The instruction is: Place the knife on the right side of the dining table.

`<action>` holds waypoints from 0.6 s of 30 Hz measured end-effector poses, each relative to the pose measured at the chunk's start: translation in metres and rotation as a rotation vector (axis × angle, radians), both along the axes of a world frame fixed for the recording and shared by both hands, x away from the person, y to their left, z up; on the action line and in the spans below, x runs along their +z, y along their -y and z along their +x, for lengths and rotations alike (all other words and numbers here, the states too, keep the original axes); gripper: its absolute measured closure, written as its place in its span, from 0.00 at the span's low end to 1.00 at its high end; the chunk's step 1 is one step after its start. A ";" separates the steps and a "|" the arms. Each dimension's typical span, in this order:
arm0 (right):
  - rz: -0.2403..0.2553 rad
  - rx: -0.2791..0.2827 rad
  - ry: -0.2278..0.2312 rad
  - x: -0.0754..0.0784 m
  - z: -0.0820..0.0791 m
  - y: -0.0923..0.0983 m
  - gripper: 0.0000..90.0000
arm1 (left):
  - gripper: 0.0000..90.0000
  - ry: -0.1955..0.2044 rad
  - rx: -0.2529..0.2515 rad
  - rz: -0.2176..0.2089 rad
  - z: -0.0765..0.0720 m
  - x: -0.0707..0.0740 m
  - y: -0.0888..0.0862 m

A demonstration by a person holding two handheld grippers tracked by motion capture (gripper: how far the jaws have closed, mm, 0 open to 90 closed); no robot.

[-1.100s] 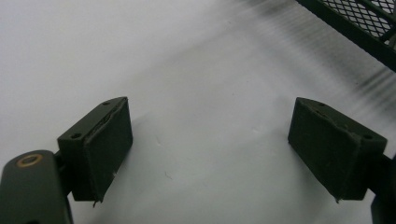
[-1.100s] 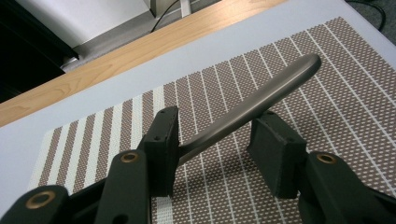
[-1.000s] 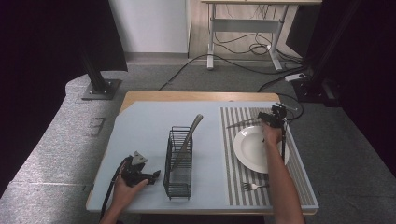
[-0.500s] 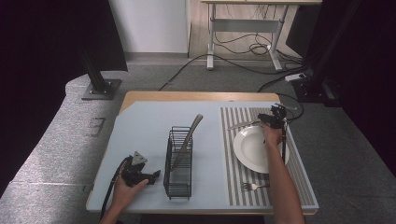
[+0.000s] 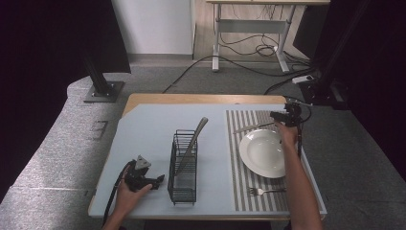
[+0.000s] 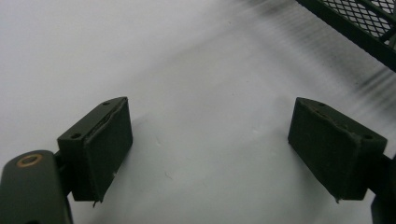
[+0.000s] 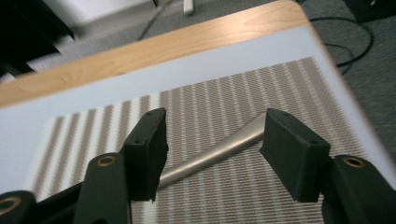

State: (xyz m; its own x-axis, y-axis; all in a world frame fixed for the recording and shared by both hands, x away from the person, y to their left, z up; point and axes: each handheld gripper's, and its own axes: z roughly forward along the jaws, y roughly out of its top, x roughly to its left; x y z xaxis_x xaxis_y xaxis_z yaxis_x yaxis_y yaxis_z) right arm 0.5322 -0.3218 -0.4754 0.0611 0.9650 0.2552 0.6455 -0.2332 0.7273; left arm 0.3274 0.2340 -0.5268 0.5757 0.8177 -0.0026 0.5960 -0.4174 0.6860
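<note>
Lying slantwise on the striped mat (image 5: pixel 258 120), a metal knife (image 7: pixel 219 150) runs between the right gripper (image 7: pixel 212 147)'s parted fingers. The left gripper (image 6: pixel 210 149) rests spread wide on the pale desk (image 5: pixel 153 124). Grey carpet surrounds it.

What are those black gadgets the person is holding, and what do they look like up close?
They are hand-held tongs. The left tongs are black, topped by a grey three-cornered plate, with a black cable trailing back. The right tongs are black too, also cabled. Each has two blocky dark pads on arms with brass-coloured rivets. The forearms are bare, no sleeves visible.
</note>
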 end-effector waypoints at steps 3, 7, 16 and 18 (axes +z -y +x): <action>-0.073 0.037 -0.042 0.007 0.007 0.012 0.43 | 0.14 0.000 0.000 0.000 0.000 0.000 0.000; -0.100 0.103 -0.067 0.005 0.017 0.019 0.43 | 0.14 0.000 0.001 0.000 0.000 0.000 0.000; -0.238 0.173 -0.144 -0.019 0.037 0.015 0.43 | 0.15 0.000 0.001 0.000 0.000 0.000 0.000; -0.258 0.184 -0.159 -0.026 0.041 0.014 0.43 | 0.14 0.000 0.001 0.000 0.000 0.000 0.000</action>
State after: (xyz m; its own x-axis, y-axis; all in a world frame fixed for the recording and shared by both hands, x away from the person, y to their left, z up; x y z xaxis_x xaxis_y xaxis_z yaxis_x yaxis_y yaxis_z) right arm 0.5730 -0.3355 -0.5011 -0.1007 0.9949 0.0030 0.7698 0.0759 0.6338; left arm 0.3274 0.2340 -0.5268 0.5751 0.8181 -0.0029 0.5963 -0.4168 0.6860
